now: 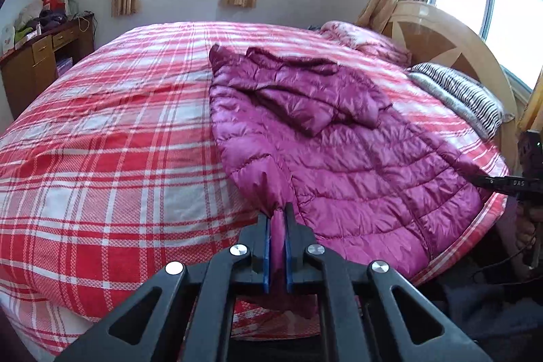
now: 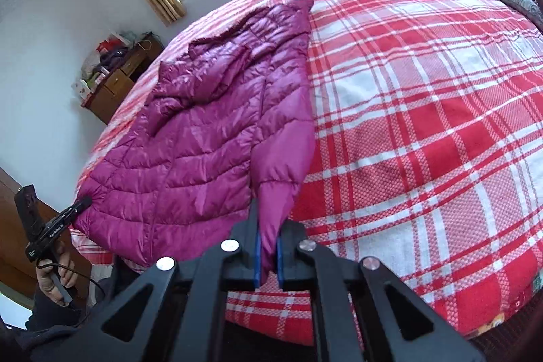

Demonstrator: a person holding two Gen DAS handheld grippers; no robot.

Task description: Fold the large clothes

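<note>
Magenta quilted puffer jacket (image 1: 339, 158) lies spread on the red-and-white plaid bedspread (image 1: 118, 141) of a bed, its hem toward the near edge and its upper part bunched toward the far side, a sleeve folded across the body. No container sits near it; the only storage in view is a brown wooden dresser (image 1: 40, 63) against the far wall, its top piled with bags and oddments too small to make out.

At the near hem, the left gripper (image 1: 278, 219) is clamped on one corner of the jacket, a fold of magenta fabric squeezed between its blue pads. The right gripper (image 2: 268, 239) is likewise closed on the other hem corner, cloth pinched between its pads. From the right wrist view, the left gripper (image 2: 81, 202) shows at the jacket's edge, held by a hand (image 2: 56, 273). Striped pillows (image 1: 465, 97) and a pink bundled quilt (image 1: 359, 39) rest at the wooden headboard (image 1: 441, 36), well apart from the jacket.
</note>
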